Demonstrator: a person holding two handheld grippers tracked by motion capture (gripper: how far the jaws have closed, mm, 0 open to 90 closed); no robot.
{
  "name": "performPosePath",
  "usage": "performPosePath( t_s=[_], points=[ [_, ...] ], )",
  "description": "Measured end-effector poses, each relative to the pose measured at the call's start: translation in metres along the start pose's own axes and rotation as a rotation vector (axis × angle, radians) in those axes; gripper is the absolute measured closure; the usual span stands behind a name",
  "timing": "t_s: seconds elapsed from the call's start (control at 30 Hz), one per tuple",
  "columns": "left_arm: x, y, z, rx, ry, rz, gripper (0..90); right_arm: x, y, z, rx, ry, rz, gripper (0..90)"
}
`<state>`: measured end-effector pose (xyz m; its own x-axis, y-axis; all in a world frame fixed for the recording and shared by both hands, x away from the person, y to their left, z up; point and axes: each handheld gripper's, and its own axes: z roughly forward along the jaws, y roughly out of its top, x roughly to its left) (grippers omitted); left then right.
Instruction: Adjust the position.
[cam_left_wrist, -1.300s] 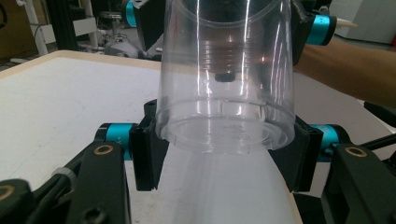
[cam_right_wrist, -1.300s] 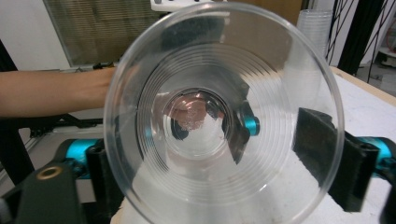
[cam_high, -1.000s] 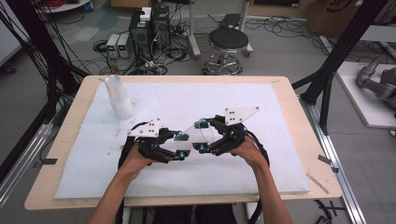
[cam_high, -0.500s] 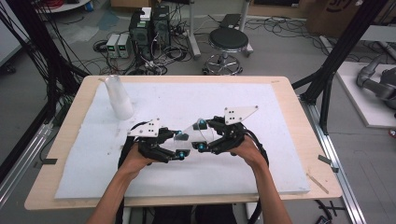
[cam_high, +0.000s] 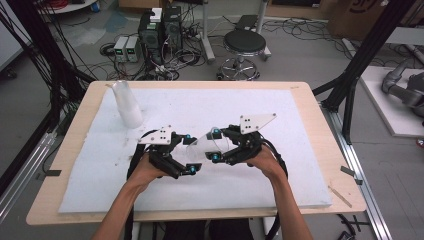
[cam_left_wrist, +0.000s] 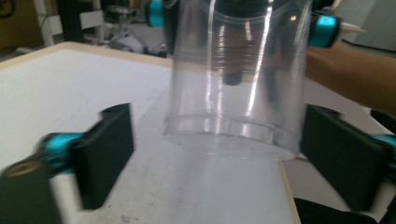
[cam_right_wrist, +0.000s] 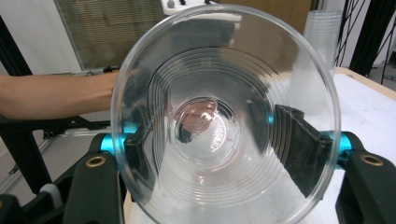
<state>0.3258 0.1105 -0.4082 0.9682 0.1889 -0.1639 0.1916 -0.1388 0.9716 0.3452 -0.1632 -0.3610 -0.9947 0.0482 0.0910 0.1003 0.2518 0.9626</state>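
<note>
At the bottom centre of the high view the person's forearms come in and meet over the table (cam_high: 300, 115), each hand holding a gripper. Between them, lifted off the white mat, is a clear plastic cup (cam_high: 206, 142). The right gripper (cam_high: 216, 145) has it clamped, jaws pressed on opposite sides of the wall near the rim, so the open mouth faces back along that gripper. The base points at the left gripper (cam_high: 190, 153), whose jaws stand spread wide to either side of the cup's bottom end; the one at the right edge of the left gripper view may just be brushing the wall, but I cannot tell. It looks to me like a handover being lined up, one side steadying the cup for the other to close on. Farther back, upper left, a stack of clear cups (cam_high: 127, 104) stands upright on the mat, well apart.
</note>
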Motion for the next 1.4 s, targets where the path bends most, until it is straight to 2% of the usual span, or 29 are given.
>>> performPosePath(
  t_s=[0.17,0.3,0.37,0.5,0.63,0.67,0.8,0.93,1.07,1.23,1.3,1.4],
  points=[
    [-0.001,0.001,-0.005,0.009,0.026,0.013,1.7,0.000,0.000,-0.001,0.009,-0.009,0.004,36.1],
    [-0.004,0.000,-0.009,0.072,0.078,0.024,1.7,0.000,0.000,-0.003,0.020,-0.027,0.007,36.1],
    [-0.006,-0.002,-0.013,0.104,0.119,0.039,1.7,-0.001,-0.001,-0.005,0.032,-0.047,0.014,36.1],
    [-0.007,-0.010,-0.023,0.116,0.181,0.033,1.7,-0.004,0.000,-0.010,0.098,-0.107,0.036,36.1],
    [-0.007,-0.023,-0.033,0.106,0.260,0.010,1.7,-0.006,0.001,-0.012,0.183,-0.165,0.056,36.2],
    [-0.008,-0.027,-0.038,0.101,0.292,0.003,1.7,-0.007,0.001,-0.012,0.195,-0.172,0.056,36.3],
    [-0.011,-0.040,-0.052,0.056,0.386,-0.030,1.7,-0.010,0.003,-0.013,0.304,-0.233,0.064,36.4],
    [-0.013,-0.049,-0.064,0.018,0.473,-0.049,1.7,-0.012,0.005,-0.011,0.376,-0.256,0.064,36.6],
    [-0.016,-0.056,-0.072,0.016,0.552,-0.047,1.7,-0.014,0.008,-0.009,0.449,-0.289,0.066,36.7],
    [-0.019,-0.064,-0.078,0.001,0.618,-0.054,1.7,-0.017,0.011,-0.008,0.513,-0.333,0.076,36.9],
    [-0.019,-0.067,-0.079,-0.006,0.627,-0.057,1.7,-0.019,0.012,-0.008,0.538,-0.353,0.079,36.9],
    [-0.017,-0.070,-0.079,-0.012,0.612,-0.081,1.7,-0.019,0.013,-0.009,0.548,-0.369,0.093,37.0]
  ],
)
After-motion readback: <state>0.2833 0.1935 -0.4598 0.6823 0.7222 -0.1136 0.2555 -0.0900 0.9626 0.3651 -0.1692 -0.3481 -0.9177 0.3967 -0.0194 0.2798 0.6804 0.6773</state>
